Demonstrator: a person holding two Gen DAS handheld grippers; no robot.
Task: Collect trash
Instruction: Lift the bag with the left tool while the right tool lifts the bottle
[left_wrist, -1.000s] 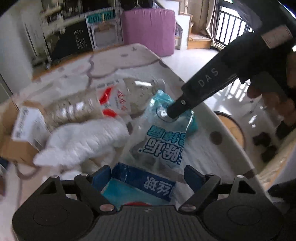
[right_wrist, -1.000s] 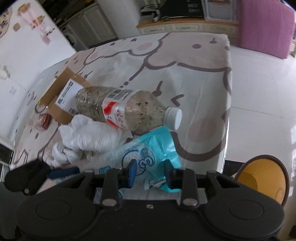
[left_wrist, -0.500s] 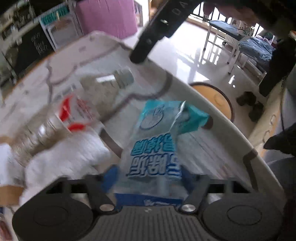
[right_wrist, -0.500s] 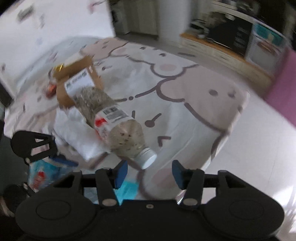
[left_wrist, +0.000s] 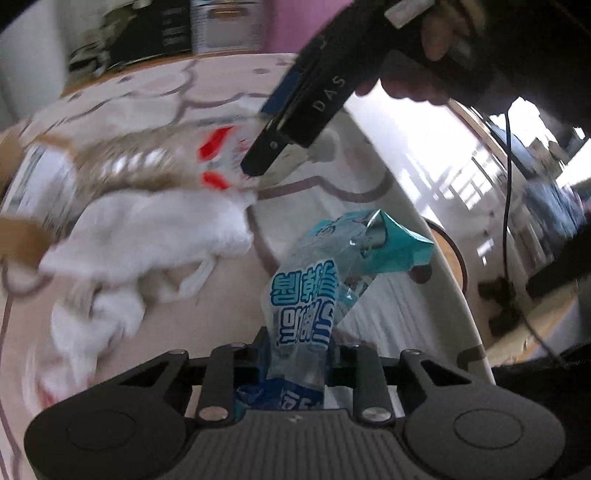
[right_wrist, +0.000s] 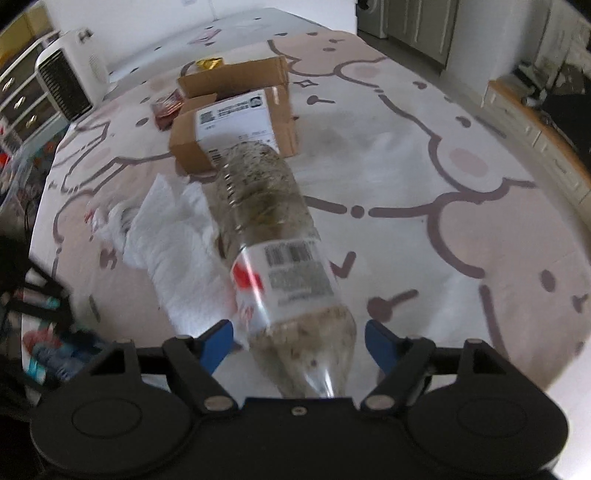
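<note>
A table (right_wrist: 480, 192) covered with a pale cloth printed with cartoon outlines is seen in both wrist views, and the trash is spread over it. A cardboard box (right_wrist: 236, 122) with a white shipping label lies toward the far side in the right wrist view, with a small red wrapper (right_wrist: 167, 108) just beside it and a gold scrap (right_wrist: 208, 63) behind it. A heap of crumpled white tissue (right_wrist: 173, 258) lies on the cloth beside the box, touching the side of a plastic bottle (right_wrist: 280, 258).

The bottle, clear with speckled dirt inside and a red and white label, lies on its side with its base against the box and its neck end pointing at the right wrist camera. The right gripper (right_wrist: 299, 334) is spread wide, its 2 blue fingertips (right_wrist: 218, 338) set on either side of the bottle's shoulder without touching it.

In the left wrist view, a blue and teal plastic pouch (left_wrist: 314, 291) with printed characters is held upright above the cloth, and the left gripper (left_wrist: 295, 347) is clamped on its lower end. The right gripper (left_wrist: 280, 147) is also visible there from the side, over the blurred bottle (left_wrist: 177, 158). A round bin (left_wrist: 450, 258) with a yellow interior is seen on the floor beyond the table edge.
</note>
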